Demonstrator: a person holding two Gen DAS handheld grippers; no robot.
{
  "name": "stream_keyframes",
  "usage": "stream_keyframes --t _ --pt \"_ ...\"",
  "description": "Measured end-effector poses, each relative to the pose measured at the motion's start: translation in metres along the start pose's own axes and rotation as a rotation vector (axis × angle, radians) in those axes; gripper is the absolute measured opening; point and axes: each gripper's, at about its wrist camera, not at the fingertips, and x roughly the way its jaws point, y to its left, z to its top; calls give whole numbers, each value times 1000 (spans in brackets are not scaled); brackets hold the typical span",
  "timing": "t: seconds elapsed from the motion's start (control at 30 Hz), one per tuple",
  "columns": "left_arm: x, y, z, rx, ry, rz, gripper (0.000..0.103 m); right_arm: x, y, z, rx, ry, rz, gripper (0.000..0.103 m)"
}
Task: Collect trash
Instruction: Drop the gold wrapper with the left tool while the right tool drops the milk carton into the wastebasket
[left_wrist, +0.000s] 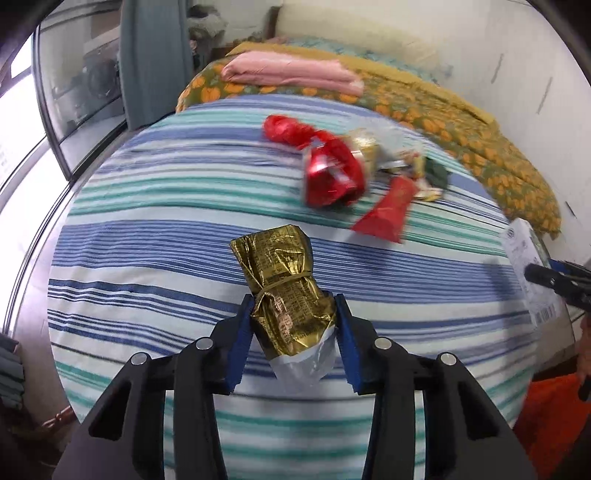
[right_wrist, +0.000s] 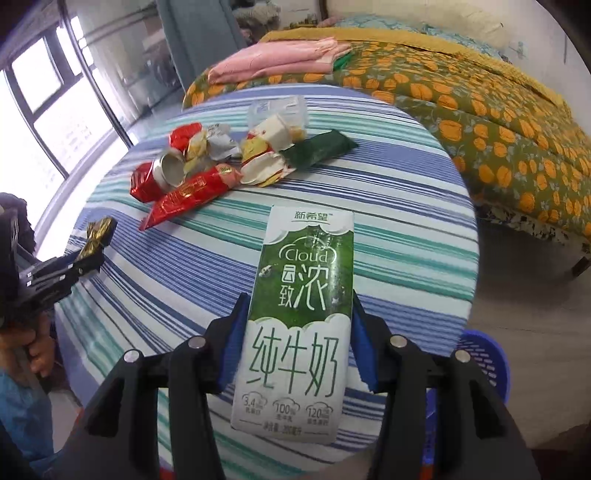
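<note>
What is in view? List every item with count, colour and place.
Gold foil snack wrapper: 1, gold, in left gripper.
Green-and-white milk carton: 1, in right gripper.
Crushed red metal can: 1, red, in pile on table.
Long red packet: 1, red, beside can.
Dark green wrapper: 1, pile's right.
Striped tablecloth: 1, blue-teal-white, over table.
Folded pink cloth: 1, on bed.
Blue plastic basket: 1, floor, right.
Left gripper: shut.
Right gripper: shut.

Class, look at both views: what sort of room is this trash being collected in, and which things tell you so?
Most likely a bedroom at home. A bed with an orange-flowered quilt fills the back, folded pink bedding lies on it, and a curtain hangs by a large window.
</note>
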Motion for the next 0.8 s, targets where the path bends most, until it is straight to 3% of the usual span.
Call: stream_keyframes --t 0.17,0.33,0.47,0.63,0.8 --pt "-21 -65 -1 76 -30 -122 41 -22 -47 -15 92 -37 11 50" --pt "-29 -165 3 213 -33 -278 41 -49 -116 -40 186 -63 -73 50" --pt "-16 -247 -8 288 29 -400 42 -57 -164 -64 250 -60 -153 50" --pt "19 -336 -29 376 119 -461 42 -54 -216 -98 347 -52 -205 50" --pt "56 -391 -42 431 148 -464 43 -47 -250 -119 405 -45 -215 50"
